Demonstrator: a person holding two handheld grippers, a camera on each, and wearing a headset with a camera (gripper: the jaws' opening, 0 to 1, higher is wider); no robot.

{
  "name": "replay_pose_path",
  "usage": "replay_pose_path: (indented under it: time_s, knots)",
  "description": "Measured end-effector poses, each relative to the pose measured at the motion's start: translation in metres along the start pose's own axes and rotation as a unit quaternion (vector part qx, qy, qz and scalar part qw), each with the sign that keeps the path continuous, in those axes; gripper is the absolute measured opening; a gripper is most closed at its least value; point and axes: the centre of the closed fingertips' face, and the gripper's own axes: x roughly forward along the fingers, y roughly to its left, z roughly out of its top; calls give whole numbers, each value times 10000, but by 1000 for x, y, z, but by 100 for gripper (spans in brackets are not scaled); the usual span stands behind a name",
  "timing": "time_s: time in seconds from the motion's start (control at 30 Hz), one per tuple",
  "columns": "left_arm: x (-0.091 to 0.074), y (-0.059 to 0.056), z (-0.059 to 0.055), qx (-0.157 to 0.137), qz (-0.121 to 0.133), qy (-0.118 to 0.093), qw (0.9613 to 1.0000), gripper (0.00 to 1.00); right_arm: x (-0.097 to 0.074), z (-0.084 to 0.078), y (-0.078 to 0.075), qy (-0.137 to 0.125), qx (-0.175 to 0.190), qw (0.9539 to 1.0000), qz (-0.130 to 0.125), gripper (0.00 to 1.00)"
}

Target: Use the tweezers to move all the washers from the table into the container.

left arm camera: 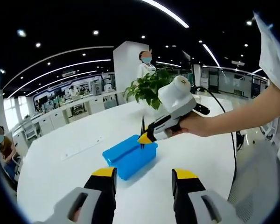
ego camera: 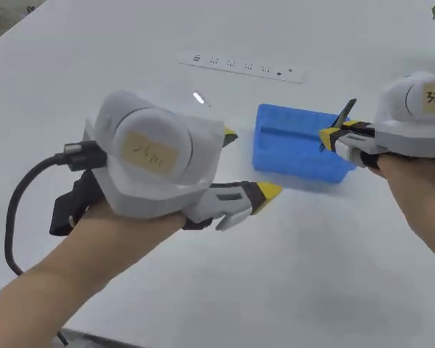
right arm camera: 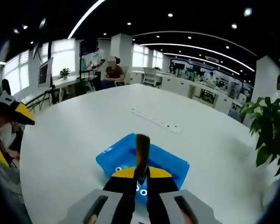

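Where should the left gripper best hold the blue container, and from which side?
Probably the end wall of the blue container nearest the left gripper, fingers coming down astride it: the open box has thin upright walls, and the right gripper holds tweezers over the far end.

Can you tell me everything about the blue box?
The box is bright blue and looks like plastic. It is a shallow rectangle with low walls and no lid, so the top is open. It sits flat on the white table. A few small pale washers lie inside it. The tweezers, held in the right gripper, point down over it. I cannot tell whether they touch it.
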Motion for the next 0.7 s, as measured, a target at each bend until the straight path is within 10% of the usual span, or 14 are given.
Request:
replay_pose_path:
  time_s: [0.33, 0.7]
  knots:
    - [8, -33, 36, 311, -615, -229, 9974, 33, -52, -11, 49, 204, -817, 9964, 90, 3]
    - [18, -71, 34, 409, -1389, 1, 9895, 18, -69, -41, 89, 555, -1373, 9886, 270, 4]
